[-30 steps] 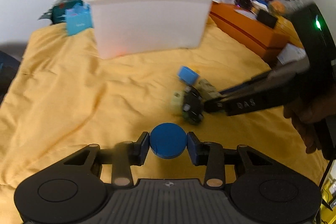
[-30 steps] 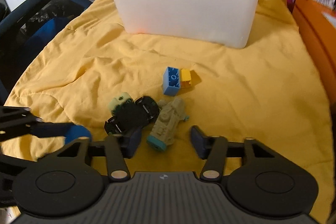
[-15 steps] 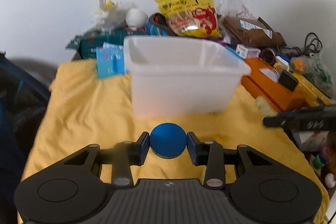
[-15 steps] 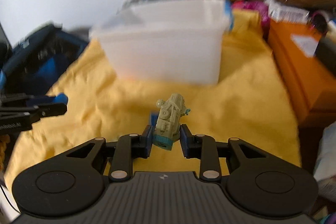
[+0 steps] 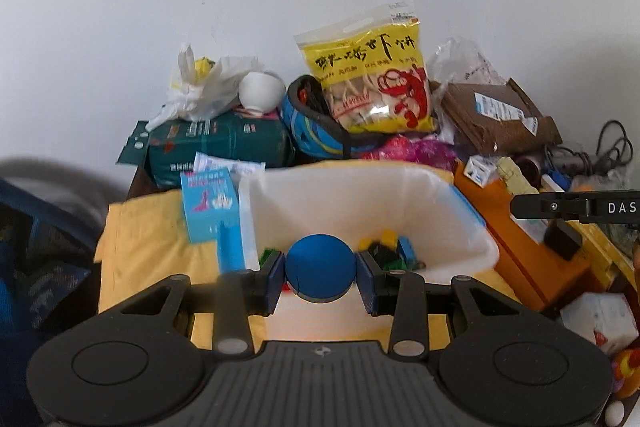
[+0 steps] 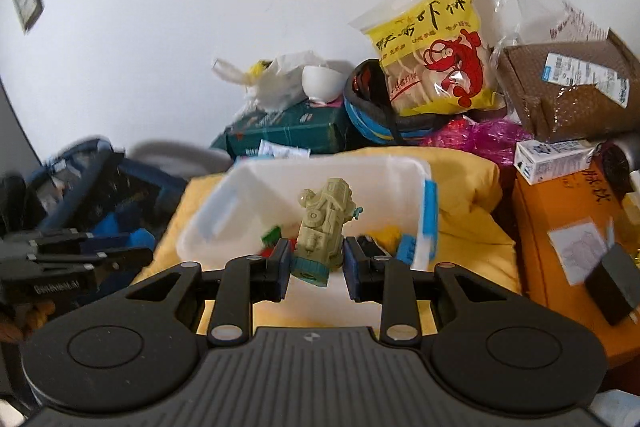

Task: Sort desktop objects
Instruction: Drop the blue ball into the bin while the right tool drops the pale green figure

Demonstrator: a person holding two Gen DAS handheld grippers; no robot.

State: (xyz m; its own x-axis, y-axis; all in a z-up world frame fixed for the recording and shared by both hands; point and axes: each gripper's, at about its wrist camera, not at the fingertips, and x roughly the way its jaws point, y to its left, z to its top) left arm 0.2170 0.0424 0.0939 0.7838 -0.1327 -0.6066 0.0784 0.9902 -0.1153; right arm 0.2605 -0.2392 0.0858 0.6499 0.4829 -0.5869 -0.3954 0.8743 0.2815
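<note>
Left gripper (image 5: 320, 275) clamps blue ball (image 5: 320, 269) (soft, squeezes); right gripper (image 6: 316, 264) pinches rigid toy (image 6: 323, 231) at base.

Yellow cloth (image 5: 144, 251); white bin (image 5: 448, 203) atop

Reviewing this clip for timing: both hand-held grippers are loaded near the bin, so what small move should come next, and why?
Probably release over the white bin: the left hand-held gripper clamps the blue ball and the right hand-held gripper the green toy, both apparently above its open top, where other toys already lie.
</note>
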